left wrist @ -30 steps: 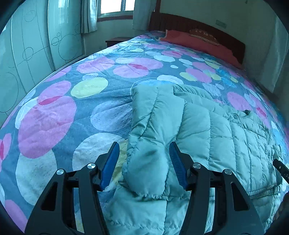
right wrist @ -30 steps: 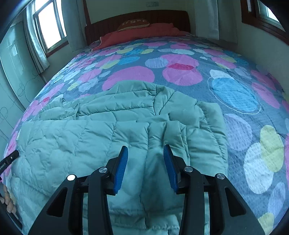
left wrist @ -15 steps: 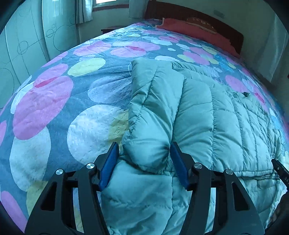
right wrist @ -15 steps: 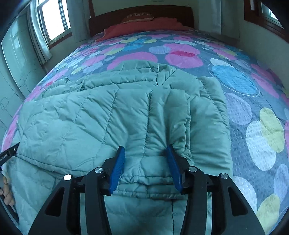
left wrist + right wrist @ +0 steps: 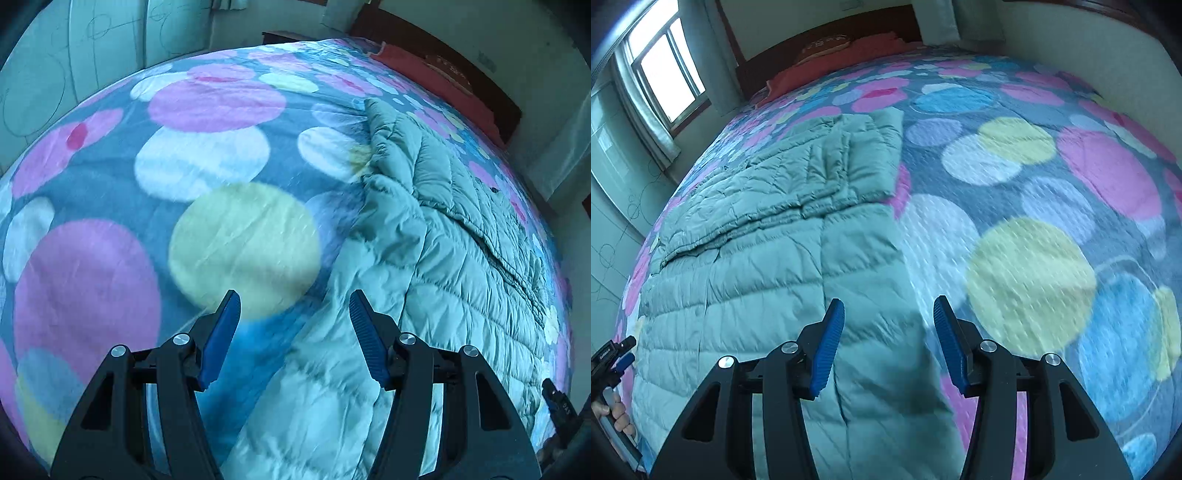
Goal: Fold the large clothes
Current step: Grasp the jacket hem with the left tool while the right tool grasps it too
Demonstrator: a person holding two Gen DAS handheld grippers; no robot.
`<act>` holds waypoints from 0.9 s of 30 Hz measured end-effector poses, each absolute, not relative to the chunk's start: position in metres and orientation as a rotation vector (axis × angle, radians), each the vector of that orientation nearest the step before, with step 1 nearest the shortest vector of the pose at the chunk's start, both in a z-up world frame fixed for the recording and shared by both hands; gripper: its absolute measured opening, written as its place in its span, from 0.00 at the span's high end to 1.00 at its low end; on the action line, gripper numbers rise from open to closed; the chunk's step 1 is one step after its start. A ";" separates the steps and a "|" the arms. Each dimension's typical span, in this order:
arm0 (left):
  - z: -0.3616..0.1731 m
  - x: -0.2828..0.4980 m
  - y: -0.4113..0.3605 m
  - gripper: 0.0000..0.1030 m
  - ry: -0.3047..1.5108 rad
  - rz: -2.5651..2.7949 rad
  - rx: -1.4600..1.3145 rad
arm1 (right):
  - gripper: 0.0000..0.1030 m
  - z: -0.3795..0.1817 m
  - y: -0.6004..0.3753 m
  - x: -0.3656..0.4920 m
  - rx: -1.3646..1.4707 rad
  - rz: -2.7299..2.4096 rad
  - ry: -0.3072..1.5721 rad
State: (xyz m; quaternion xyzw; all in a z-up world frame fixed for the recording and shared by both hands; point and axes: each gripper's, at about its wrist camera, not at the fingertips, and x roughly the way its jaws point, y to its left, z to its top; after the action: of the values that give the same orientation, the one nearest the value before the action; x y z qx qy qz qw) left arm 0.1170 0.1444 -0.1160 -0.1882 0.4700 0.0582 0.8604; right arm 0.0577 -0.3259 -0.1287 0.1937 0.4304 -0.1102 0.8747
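A pale green quilted jacket (image 5: 461, 258) lies flat on the bed, with a sleeve (image 5: 399, 155) folded in along its left side. My left gripper (image 5: 293, 299) hangs open over the jacket's left edge, its pads touching nothing. In the right wrist view the jacket (image 5: 768, 258) fills the left half, its other sleeve (image 5: 831, 166) folded in across it. My right gripper (image 5: 888, 306) hovers over the jacket's right edge. Its jaws are opening, and only the flat fabric below shows between them. Each gripper shows at the rim of the other view: the right one (image 5: 557, 406) and the left one (image 5: 613, 354).
A bedspread (image 5: 147, 221) with big coloured circles covers the bed. Red pillows (image 5: 849, 55) and a dark headboard (image 5: 820, 33) are at the far end. A window (image 5: 668, 74) and a patterned wardrobe (image 5: 74, 55) line the left side. A hand (image 5: 617, 413) holds the left gripper.
Both grippers slid outward off the folded sleeves, the left one to the jacket's left edge, the right one to its right edge. The sleeve ends that sat between the jaws now lie free.
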 end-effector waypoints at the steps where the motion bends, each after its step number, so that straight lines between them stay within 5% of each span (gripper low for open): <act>1: -0.118 0.104 0.150 0.41 0.989 0.133 -0.421 | 0.51 -0.131 -0.329 0.046 0.422 -0.233 0.904; 13: -0.127 0.003 0.165 0.40 0.996 0.109 -0.718 | 0.51 -0.155 -0.337 -0.045 0.662 -0.226 0.915; 27: -0.137 -0.007 0.152 0.41 0.946 0.046 -0.858 | 0.45 -0.164 -0.317 -0.074 0.898 -0.102 0.834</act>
State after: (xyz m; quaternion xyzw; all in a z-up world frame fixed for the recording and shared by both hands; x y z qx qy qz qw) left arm -0.0075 0.1518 -0.1367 -0.4004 0.4413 0.0215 0.8028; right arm -0.0735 -0.3172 -0.1644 0.4214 0.3911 -0.0478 0.8168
